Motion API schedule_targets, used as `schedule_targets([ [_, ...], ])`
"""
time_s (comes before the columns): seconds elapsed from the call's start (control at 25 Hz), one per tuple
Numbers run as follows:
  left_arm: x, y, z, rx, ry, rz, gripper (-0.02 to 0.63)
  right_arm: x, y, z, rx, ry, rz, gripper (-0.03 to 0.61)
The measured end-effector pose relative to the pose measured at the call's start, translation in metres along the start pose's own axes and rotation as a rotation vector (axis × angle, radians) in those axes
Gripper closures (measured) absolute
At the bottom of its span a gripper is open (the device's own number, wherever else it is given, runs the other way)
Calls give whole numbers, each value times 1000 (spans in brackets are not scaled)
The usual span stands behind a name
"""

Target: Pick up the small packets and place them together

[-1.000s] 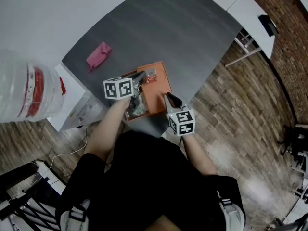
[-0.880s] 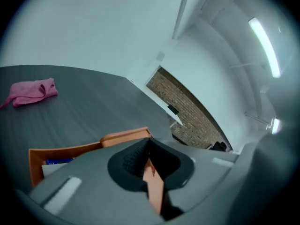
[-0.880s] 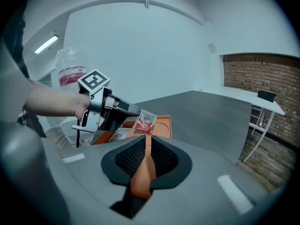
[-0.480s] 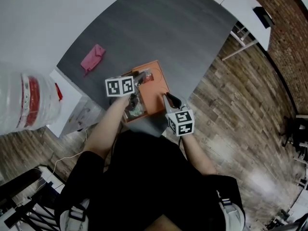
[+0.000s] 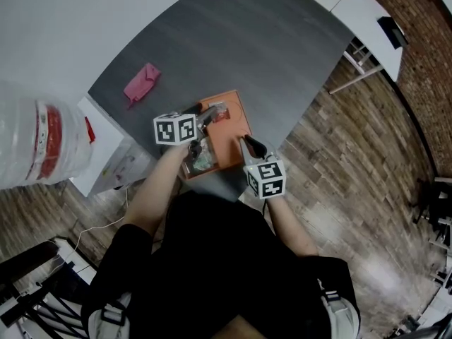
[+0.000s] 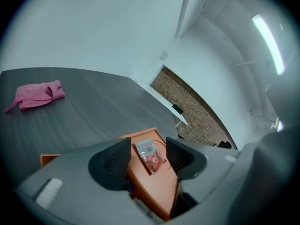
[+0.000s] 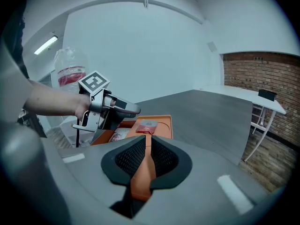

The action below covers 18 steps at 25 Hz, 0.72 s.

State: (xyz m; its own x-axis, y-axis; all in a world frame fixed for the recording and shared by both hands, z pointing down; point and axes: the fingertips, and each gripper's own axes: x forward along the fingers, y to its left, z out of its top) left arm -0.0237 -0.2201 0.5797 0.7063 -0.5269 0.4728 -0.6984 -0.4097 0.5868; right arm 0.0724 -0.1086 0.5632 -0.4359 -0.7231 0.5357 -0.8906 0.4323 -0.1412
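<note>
The left gripper's [image 5: 203,114] fingers are standing apart, having just been opening over a small red packet [image 6: 149,153] at the far end of the orange tray [image 7: 163,119]. The right gripper's [image 7: 146,146] fingers are clamping the tray's near rim. Closing too high risks skidding the flat packet.

No print is legible (the packet [image 6: 150,154] label is blurred).
</note>
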Motion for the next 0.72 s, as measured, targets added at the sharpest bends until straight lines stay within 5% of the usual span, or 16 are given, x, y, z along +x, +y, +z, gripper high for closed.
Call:
schedule_targets([
  [0.6, -69, 49, -17, -12, -40, 89, 400, 11, 18, 4, -53, 7, 73, 540],
  [0.72, -73, 44, -27, 60, 1, 69, 408, 13, 22, 5, -64, 10, 88, 540],
])
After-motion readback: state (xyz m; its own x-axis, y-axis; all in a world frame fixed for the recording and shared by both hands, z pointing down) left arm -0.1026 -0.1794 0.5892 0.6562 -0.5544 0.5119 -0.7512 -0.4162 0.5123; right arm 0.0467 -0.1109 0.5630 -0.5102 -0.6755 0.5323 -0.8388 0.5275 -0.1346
